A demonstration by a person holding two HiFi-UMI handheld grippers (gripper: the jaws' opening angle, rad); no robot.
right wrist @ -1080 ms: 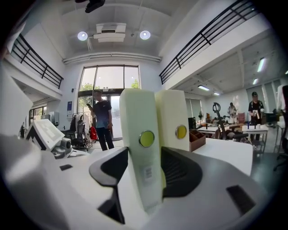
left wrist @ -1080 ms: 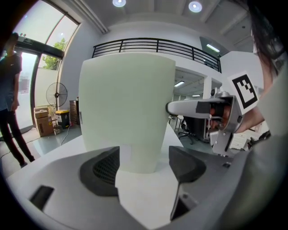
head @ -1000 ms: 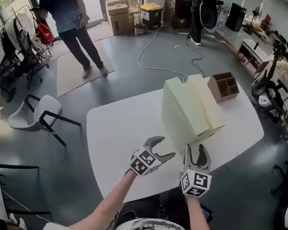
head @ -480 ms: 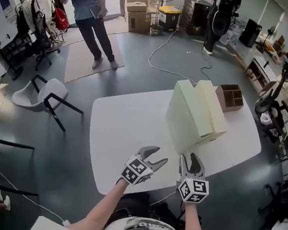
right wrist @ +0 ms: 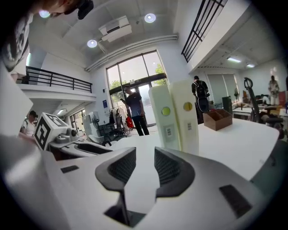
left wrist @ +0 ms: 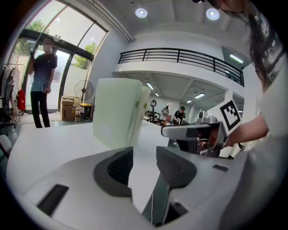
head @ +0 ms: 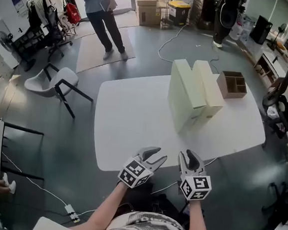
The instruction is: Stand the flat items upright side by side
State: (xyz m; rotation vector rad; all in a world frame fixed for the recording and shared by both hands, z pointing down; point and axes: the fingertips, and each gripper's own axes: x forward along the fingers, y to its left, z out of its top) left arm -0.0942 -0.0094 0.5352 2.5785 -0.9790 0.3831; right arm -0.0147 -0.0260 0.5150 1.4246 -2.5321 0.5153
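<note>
Both file boxes stood upright on the white table [head: 128, 125]: left box [head: 181, 98] and right box [head: 208, 90] side by side, apparently touching, narrow spines toward the person and long axes running away across the table. They lay straight ahead of the fingers and well apart from them. The right gripper [head: 187, 157] looked the nearer one, with the left gripper [head: 156, 155] just beside it at the near table edge. Both sets of jaws stood partly apart with nothing between them and had just been closing. The boxes were pale cream-green, rigid and flat-sided, with smooth matte faces and a round dot and small label on each spine. A brown wooden organiser [head: 232, 84] with compartments sat just beyond the right box. Judging by the layout, the task read as done
</note>
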